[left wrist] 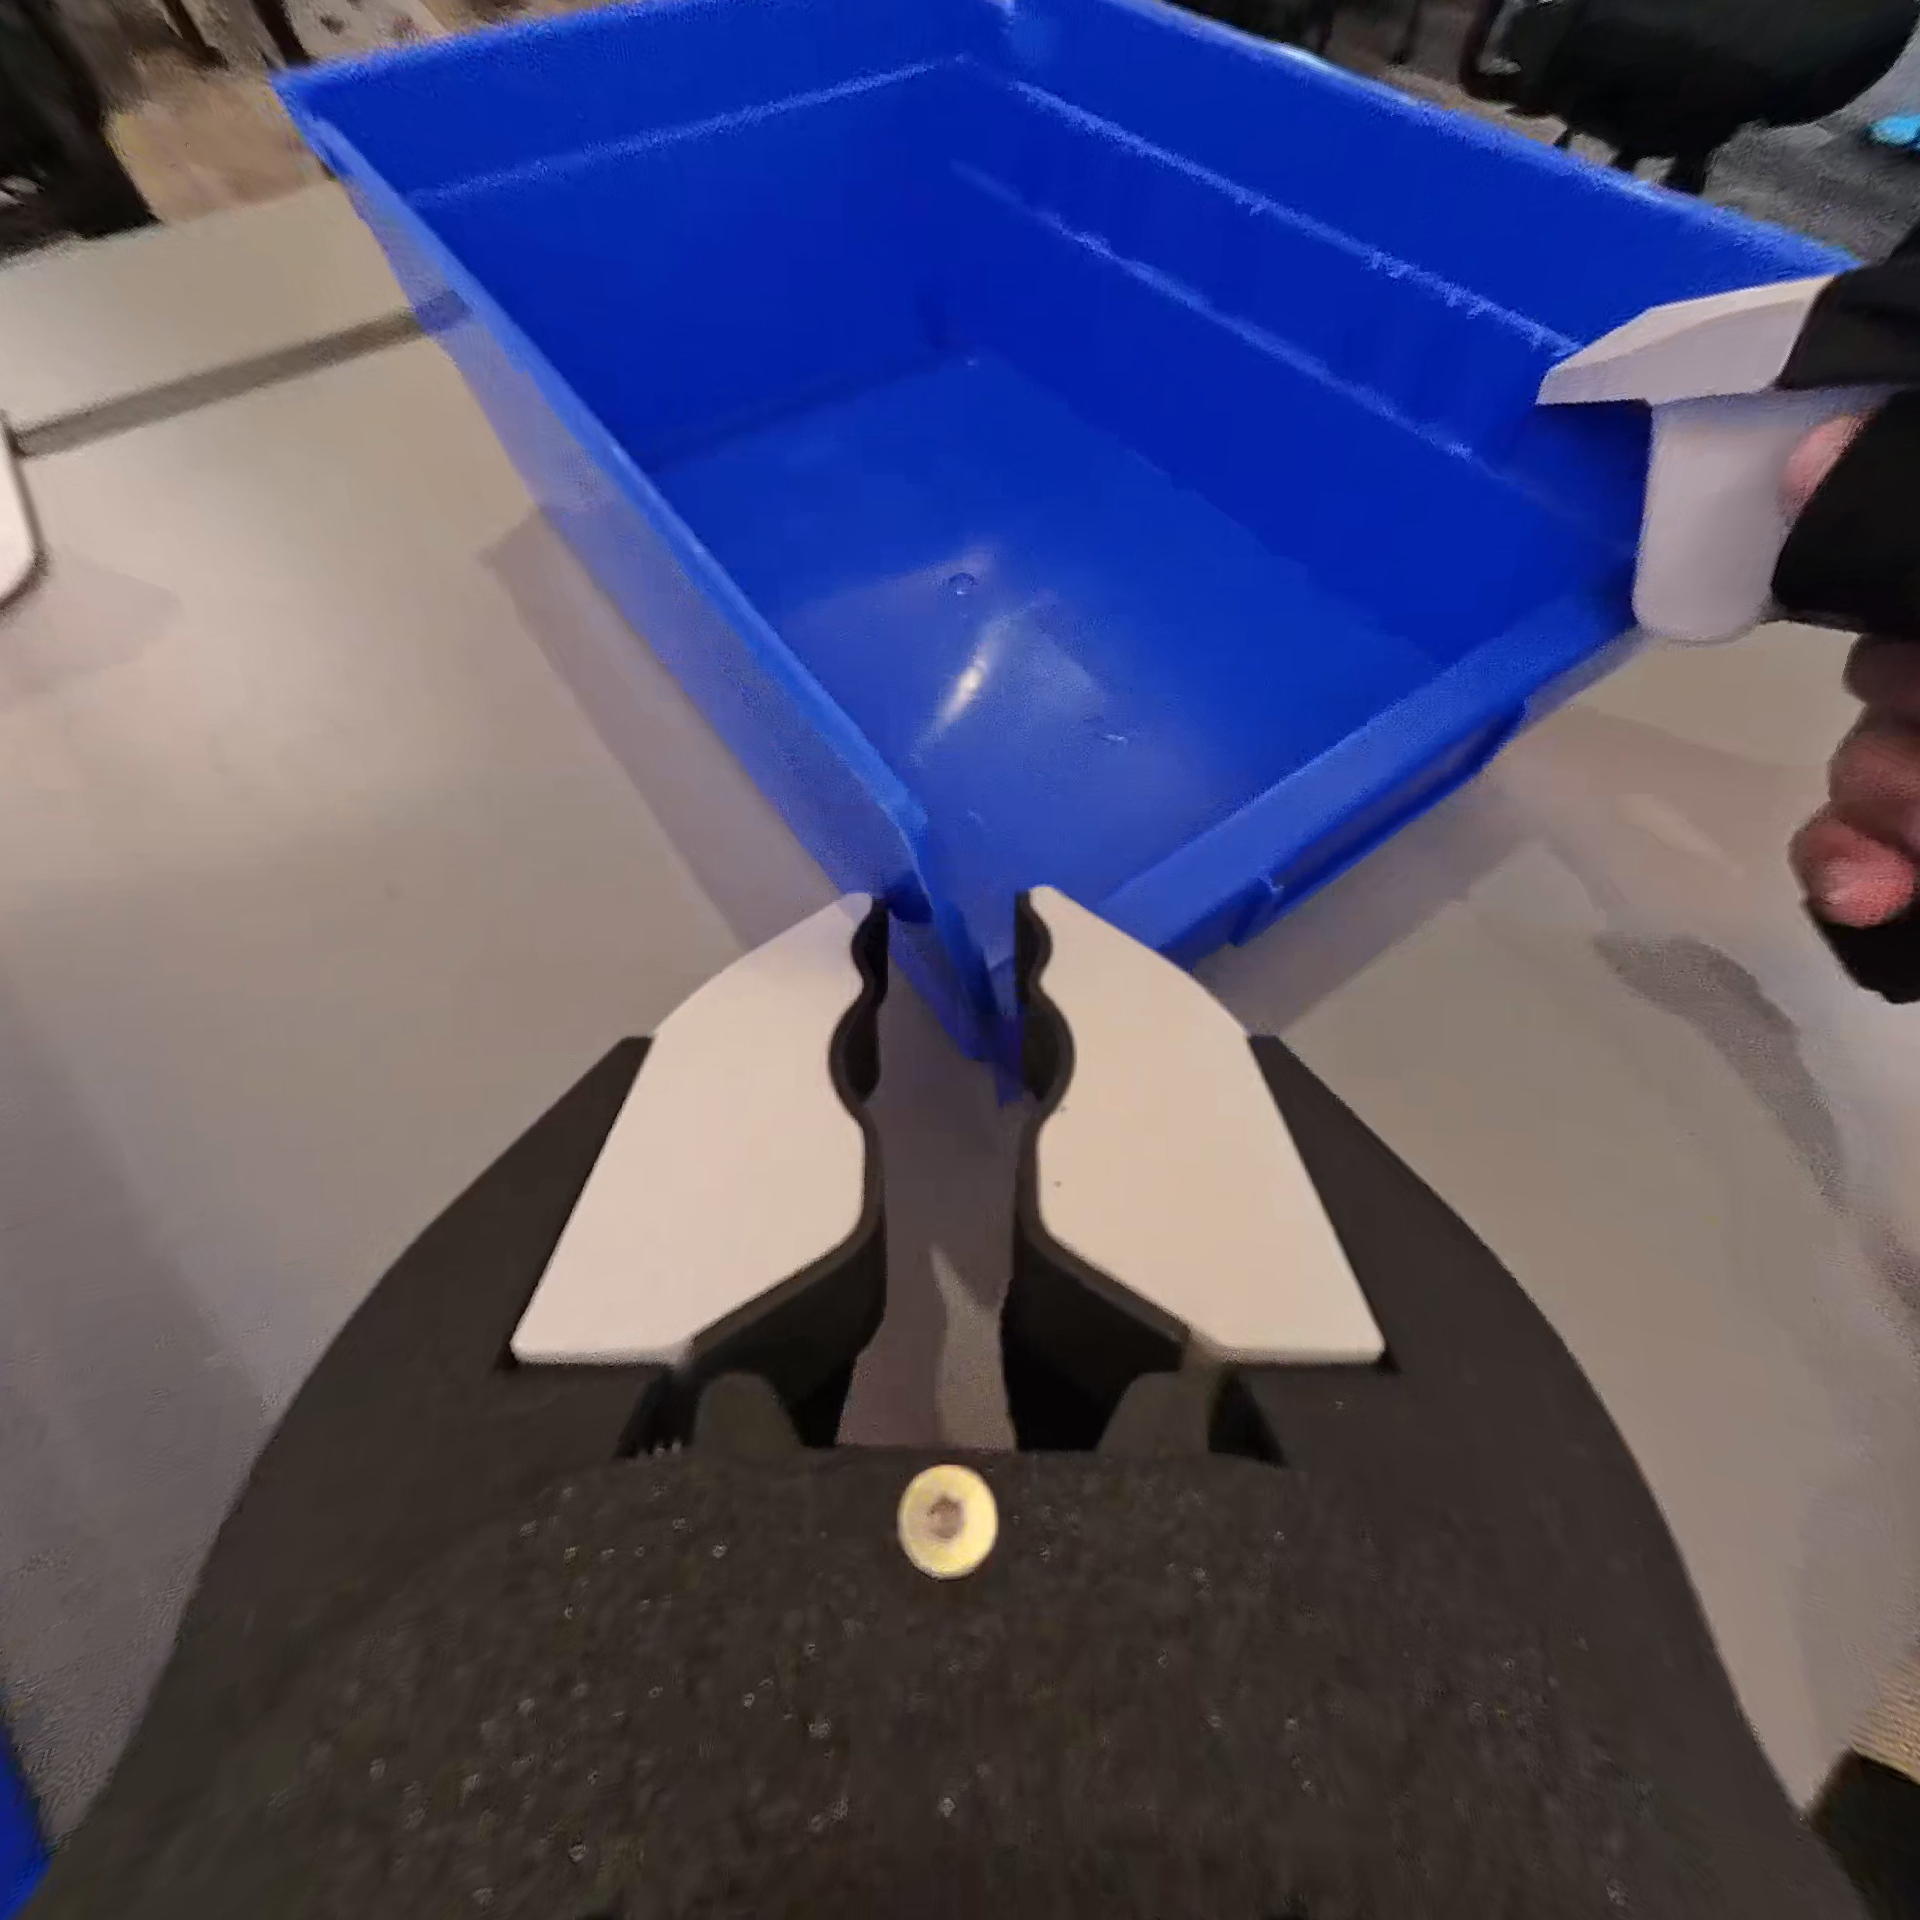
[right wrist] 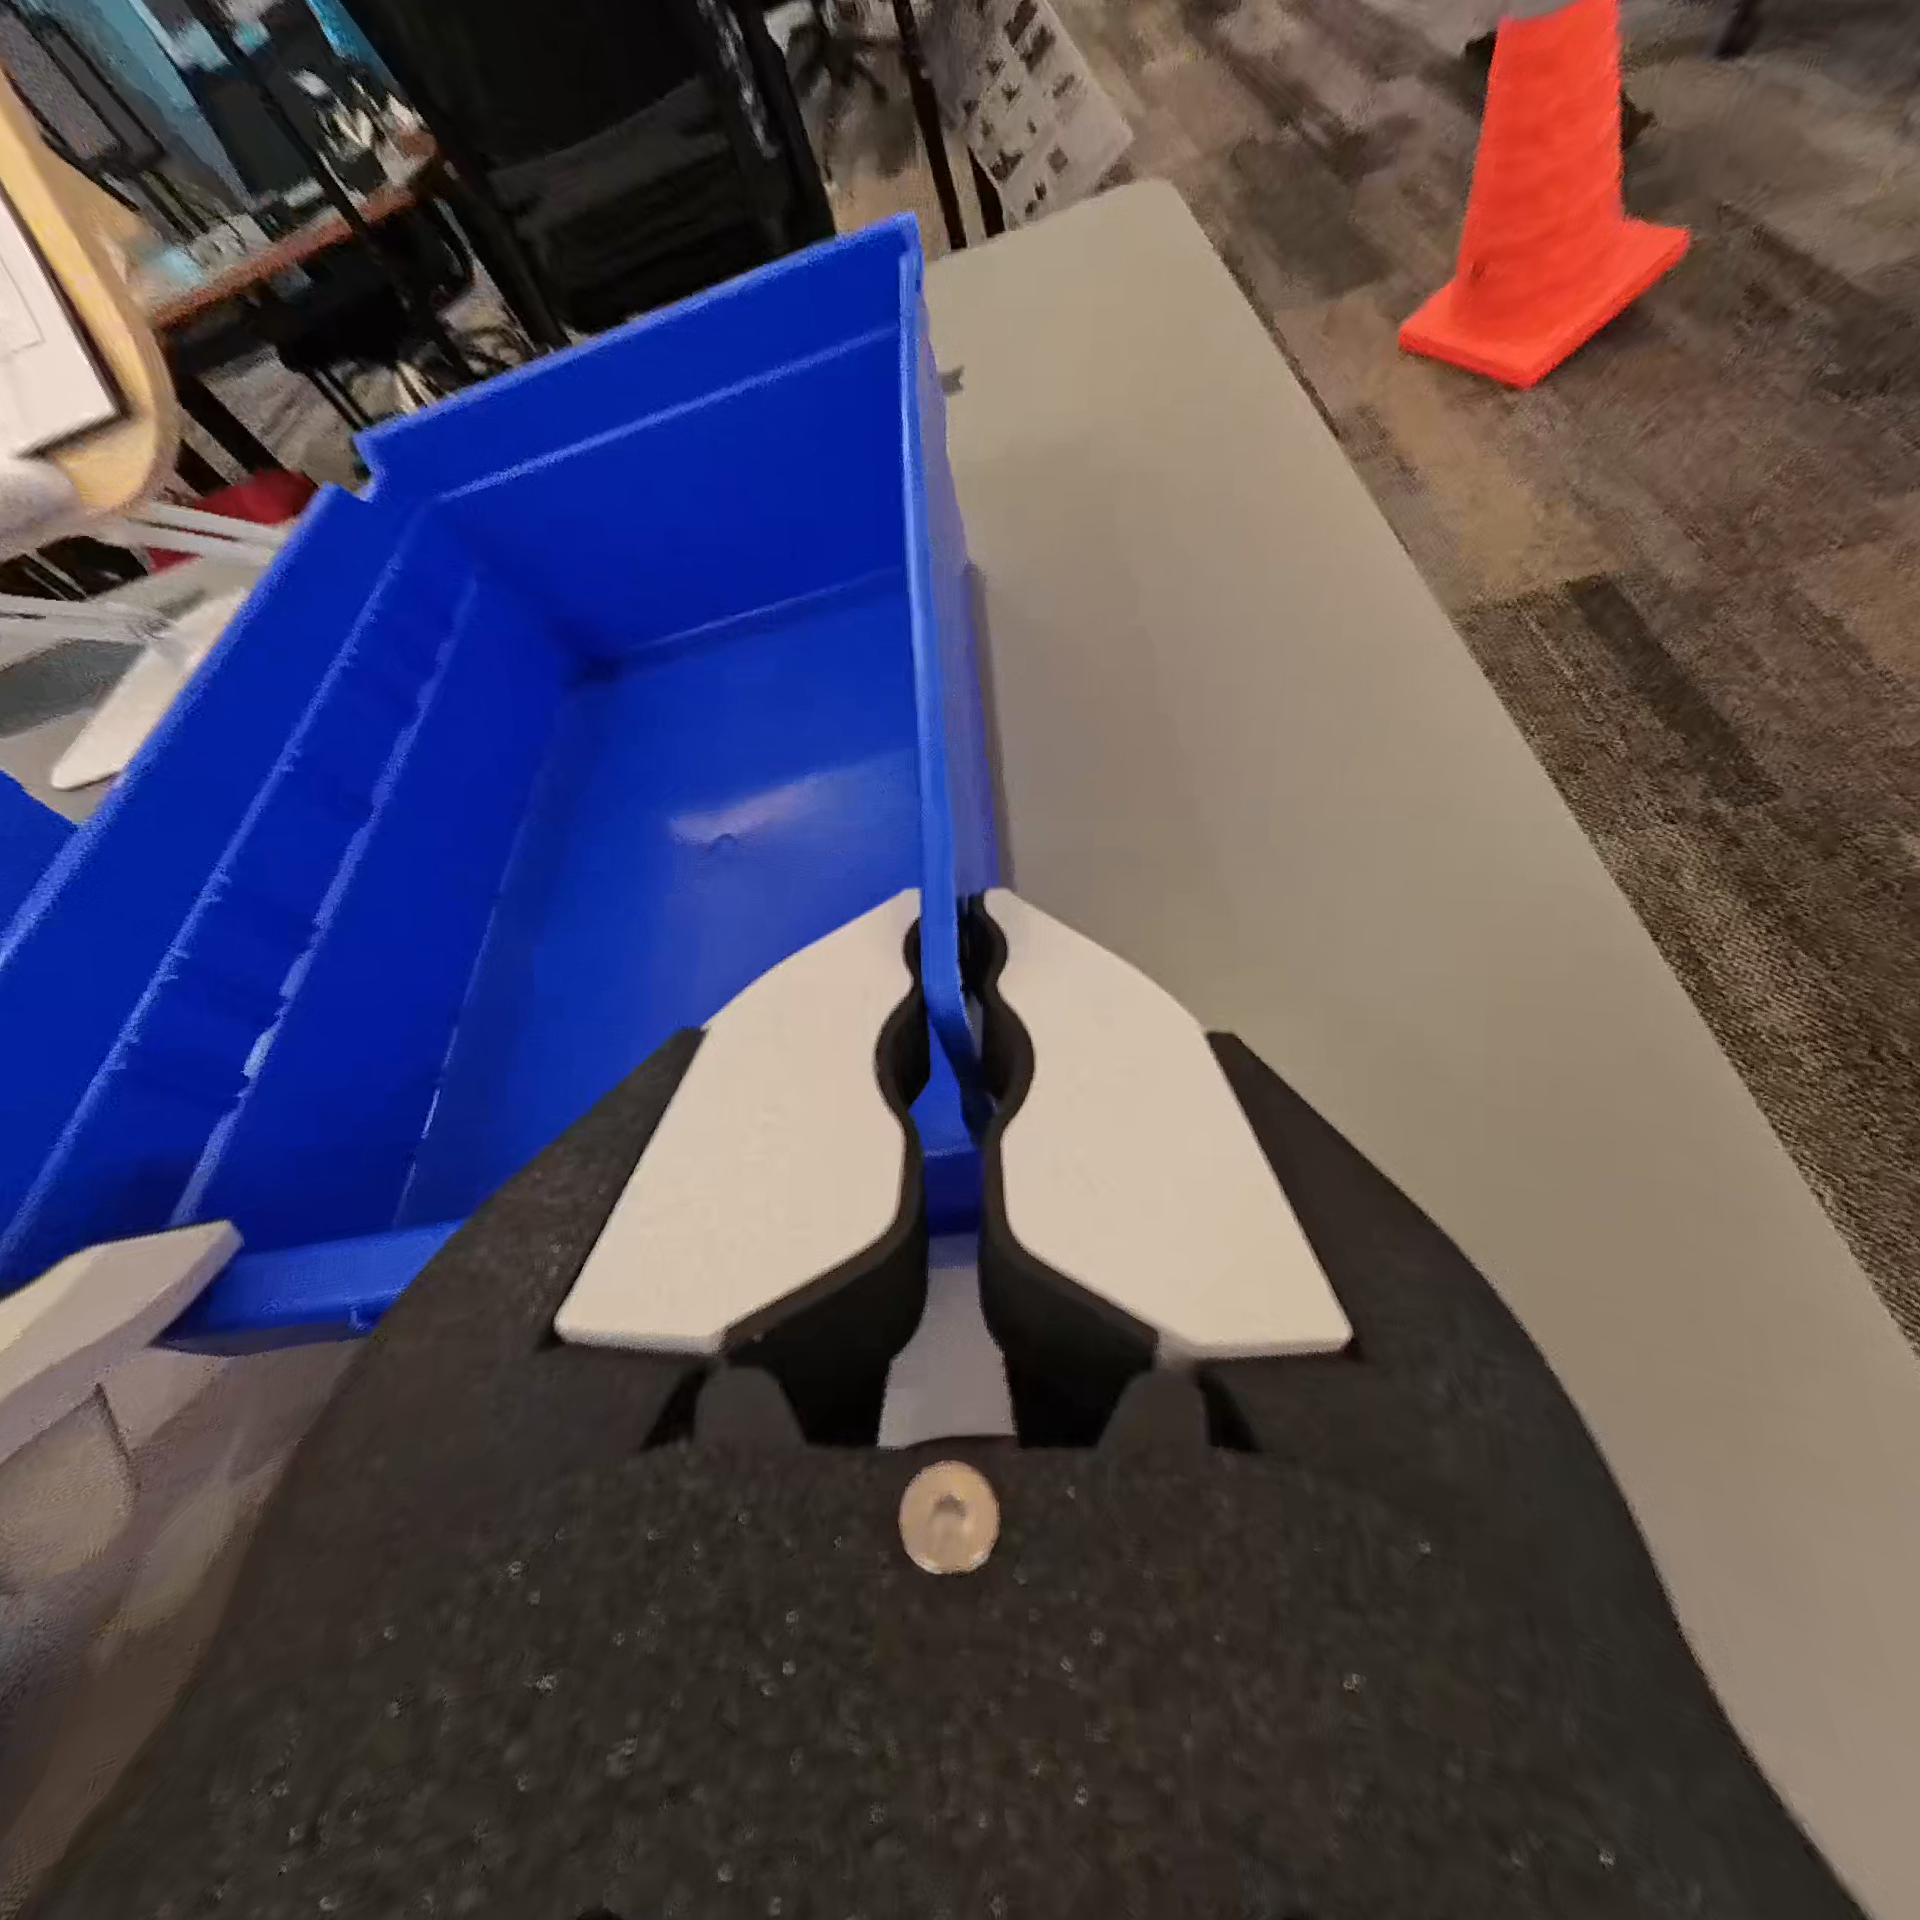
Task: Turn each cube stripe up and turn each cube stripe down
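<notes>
Left wrist view: my left tongs [left wrist: 951,925] are clamped on the near corner of the blue open-top plastic bin [left wrist: 1091,644], wall edge pinched between the grey fingers at frame centre. Bin fills the upper half and looks tilted over the grey table [left wrist: 260,779]. My right tongs [left wrist: 1621,457] grip the bin's rim at the right edge; a gloved hand [left wrist: 1870,790] shows just below.

Right wrist view: right tongs [right wrist: 951,914] are closed on the bin's thin right wall [right wrist: 930,623] at frame centre (inside of the bin reads as bare blue floor). No striped cube visible in either view, so I can't say where they are. Left tongs' fingertip [right wrist: 114,1288] sits lower left. Orange traffic cone [right wrist: 1548,197] stands on carpet, upper right.
</notes>
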Motion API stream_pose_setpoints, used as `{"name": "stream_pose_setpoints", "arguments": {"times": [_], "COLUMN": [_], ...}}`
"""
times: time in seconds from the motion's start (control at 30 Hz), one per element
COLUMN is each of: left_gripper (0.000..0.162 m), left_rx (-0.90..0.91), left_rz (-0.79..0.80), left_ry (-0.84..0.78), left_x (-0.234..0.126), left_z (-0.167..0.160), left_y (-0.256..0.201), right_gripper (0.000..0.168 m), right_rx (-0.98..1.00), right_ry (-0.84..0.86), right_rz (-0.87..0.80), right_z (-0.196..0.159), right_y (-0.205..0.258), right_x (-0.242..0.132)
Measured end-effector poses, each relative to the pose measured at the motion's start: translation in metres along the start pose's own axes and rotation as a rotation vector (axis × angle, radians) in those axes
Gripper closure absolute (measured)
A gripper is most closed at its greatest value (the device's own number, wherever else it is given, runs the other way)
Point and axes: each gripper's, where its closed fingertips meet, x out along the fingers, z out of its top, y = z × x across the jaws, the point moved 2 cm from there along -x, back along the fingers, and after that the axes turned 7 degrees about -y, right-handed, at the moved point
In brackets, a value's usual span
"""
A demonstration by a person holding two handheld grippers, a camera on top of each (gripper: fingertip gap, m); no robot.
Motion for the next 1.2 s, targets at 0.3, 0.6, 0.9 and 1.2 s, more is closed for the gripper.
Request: {"name": "stream_pose_setpoints", "arguments": {"times": [0.3, 0.6, 0.9, 1.2], "left_gripper": [0.099, 0.095, 0.120, 0.159], "left_rx": [0.060, -0.032, -0.322, -0.210], "left_rz": [-0.112, 0.388, 0.326, 0.551], "left_ry": [-0.069, -0.028, -0.035, -0.050], "left_x": [-0.122, -0.264, -0.230, -0.285], "left_z": [0.021, -0.049, -0.085, -0.075], "left_y": [0.040, 0.248, 0.270, 0.336], "right_gripper": [0.125, 0.123, 0.156, 0.162], "right_rx": [-0.196, -0.249, -0.296, -0.225], "right_ry": [-0.246, -0.043, 0.023, -0.097], "right_rz": [-0.093, 0.630, 0.423, 0.315], "right_z": [0.053, -0.065, -0.118, -0.125], "right_y": [0.031, 0.326, 0.359, 0.427], "right_x": [-0.050, -0.070, -0.020, -0.028]}}
